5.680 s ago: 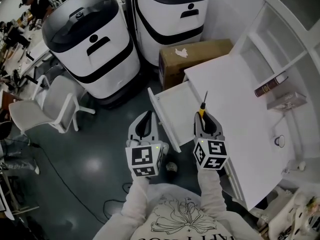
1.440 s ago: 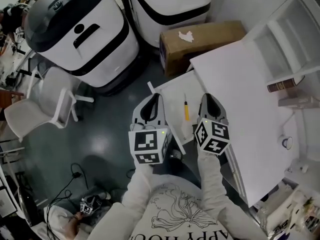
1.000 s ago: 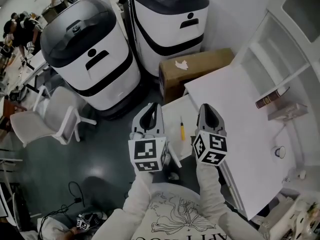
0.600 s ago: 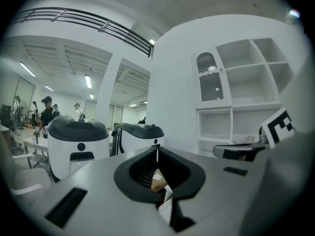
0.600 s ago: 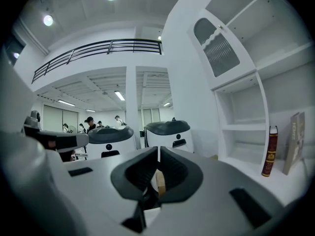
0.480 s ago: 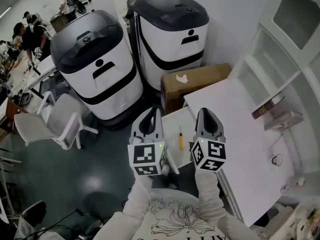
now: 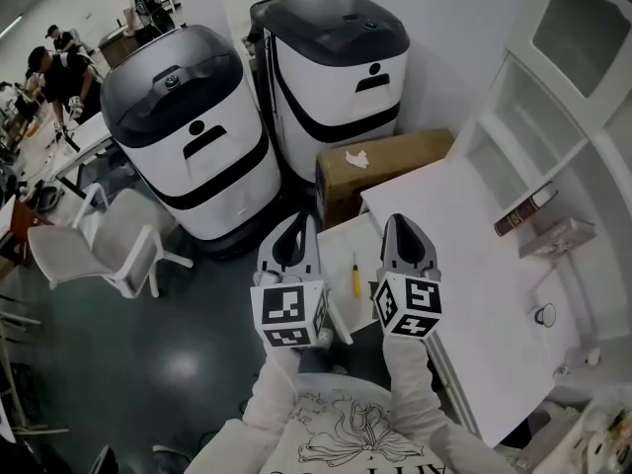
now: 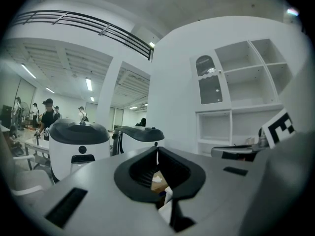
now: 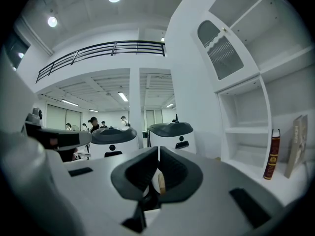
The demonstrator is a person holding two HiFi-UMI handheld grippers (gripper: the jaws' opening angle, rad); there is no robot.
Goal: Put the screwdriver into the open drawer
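Going left to right in the head view: some people stand way off in the upper left corner, and a white chair [image 7: 107, 248] sits at the left edge on the dark floor. Next come two big white machines with dark lids, one [image 7: 188, 131] at upper left of centre and the other [image 7: 336, 62] right beside it at the top.

Low in the middle, my left gripper [image 7: 304, 219] has its marker cube towards me. In the left gripper view, its jaws [image 8: 157, 150] are pressed together with nothing between them, so it's closed and empty.

Just right of that is the open drawer [image 7: 342, 242], sticking out from the white desk [image 7: 464, 255]. The screwdriver [image 7: 355, 277] is lying inside it, yellow handle towards me and tip pointing up the frame, between my two grippers and touching neither. Behind the drawer, above centre, there's a cardboard box [image 7: 385, 164] with a scrap of crumpled white paper [image 7: 356, 158] on top.

My right gripper [image 7: 394, 219] sits just right of the drawer, over the desk's near edge. In the right gripper view, its jaws [image 9: 158, 150] are closed too, gripping nothing.

Far right are the white shelves, with a dark reddish book [image 7: 524, 211] on one; the right gripper view shows it [image 9: 270, 154] at the right edge.
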